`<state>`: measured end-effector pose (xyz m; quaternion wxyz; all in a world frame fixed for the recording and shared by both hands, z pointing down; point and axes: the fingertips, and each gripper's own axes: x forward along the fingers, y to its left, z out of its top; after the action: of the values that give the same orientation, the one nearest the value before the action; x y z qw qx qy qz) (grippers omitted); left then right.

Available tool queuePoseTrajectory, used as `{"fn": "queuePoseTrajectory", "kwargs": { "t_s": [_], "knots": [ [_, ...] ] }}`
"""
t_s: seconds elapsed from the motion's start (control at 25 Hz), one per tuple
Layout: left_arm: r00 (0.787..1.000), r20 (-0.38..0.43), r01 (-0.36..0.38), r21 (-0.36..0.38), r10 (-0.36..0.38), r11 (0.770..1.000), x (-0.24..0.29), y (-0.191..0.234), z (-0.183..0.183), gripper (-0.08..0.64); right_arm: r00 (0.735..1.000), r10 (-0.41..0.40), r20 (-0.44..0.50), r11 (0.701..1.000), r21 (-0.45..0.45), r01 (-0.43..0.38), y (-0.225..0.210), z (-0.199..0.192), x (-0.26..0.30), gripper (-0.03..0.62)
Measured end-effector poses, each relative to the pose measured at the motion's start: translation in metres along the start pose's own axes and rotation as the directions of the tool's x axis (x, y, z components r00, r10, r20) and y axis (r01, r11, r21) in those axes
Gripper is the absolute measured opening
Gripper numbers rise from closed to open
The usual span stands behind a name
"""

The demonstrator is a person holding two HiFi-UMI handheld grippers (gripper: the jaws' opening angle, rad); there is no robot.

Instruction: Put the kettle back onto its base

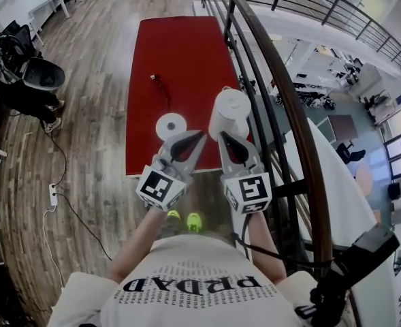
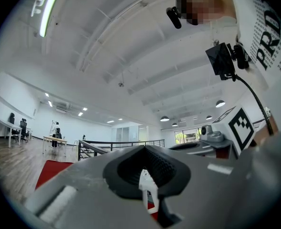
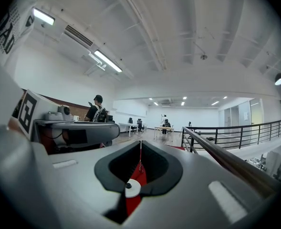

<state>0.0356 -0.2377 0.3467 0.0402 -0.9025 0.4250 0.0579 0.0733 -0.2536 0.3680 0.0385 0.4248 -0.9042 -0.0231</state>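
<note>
Nearest, both grippers are held out side by side in front of the person, short of the near edge of the red table [image 1: 180,53]. The left gripper [image 1: 199,137] has its jaws closed tip to tip with nothing between them. Only a narrow slit shows in its own view, with a sliver of something white beyond. The right gripper [image 1: 224,137] is closed too and also empty, and through its slit the round base and the red tabletop can be seen ahead.

Just past the tips, the base [image 1: 171,125] lies flat on the near part of the table, a little to the left. The kettle [image 1: 229,111] stands upright to its right, near the table's right edge. It is close to the base but apart from it and not on it. Farther along, the cord [image 1: 161,87] runs from the base toward the middle of the table, and a railing [image 1: 268,67] passes along the right side.

As I judge it, none of the task is done yet, since the kettle is off its base and neither gripper touches it. Every step is left: open a gripper, take the kettle by its handle or body, lift it, carry it left over the base and lower it squarely on.
</note>
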Motion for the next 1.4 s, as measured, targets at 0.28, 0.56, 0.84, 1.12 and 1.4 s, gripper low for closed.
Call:
{"fn": "queuePoseTrajectory", "kwargs": {
  "t_s": [0.28, 0.56, 0.84, 1.12, 1.4],
  "knots": [
    [1.0, 0.001, 0.03, -0.015, -0.03, 0.999, 0.004, 0.009, -0.009, 0.002, 0.999, -0.031, -0.026, 1.0, 0.004, 0.031, 0.002, -0.007, 0.014, 0.014],
    [0.996, -0.003, 0.088, -0.015, -0.088, 0.996, 0.011, 0.019, -0.011, 0.002, 0.994, -0.106, -0.036, 0.994, -0.003, 0.106, -0.01, -0.002, 0.024, 0.014],
    [0.992, 0.007, 0.128, -0.052, -0.128, 0.99, 0.005, 0.027, -0.009, 0.0, 0.979, -0.193, -0.065, 0.981, -0.008, 0.193, -0.015, -0.015, 0.028, 0.015],
    [0.99, -0.027, 0.137, -0.069, -0.14, 0.988, 0.008, 0.028, -0.032, -0.002, 0.968, -0.225, -0.113, 0.974, -0.018, 0.224, -0.02, -0.036, 0.028, 0.073],
    [0.993, -0.022, 0.112, -0.068, -0.114, 0.991, 0.027, 0.028, -0.042, -0.002, 0.957, -0.257, -0.134, 0.966, -0.02, 0.257, -0.046, -0.047, 0.028, 0.156]
  ]
}}
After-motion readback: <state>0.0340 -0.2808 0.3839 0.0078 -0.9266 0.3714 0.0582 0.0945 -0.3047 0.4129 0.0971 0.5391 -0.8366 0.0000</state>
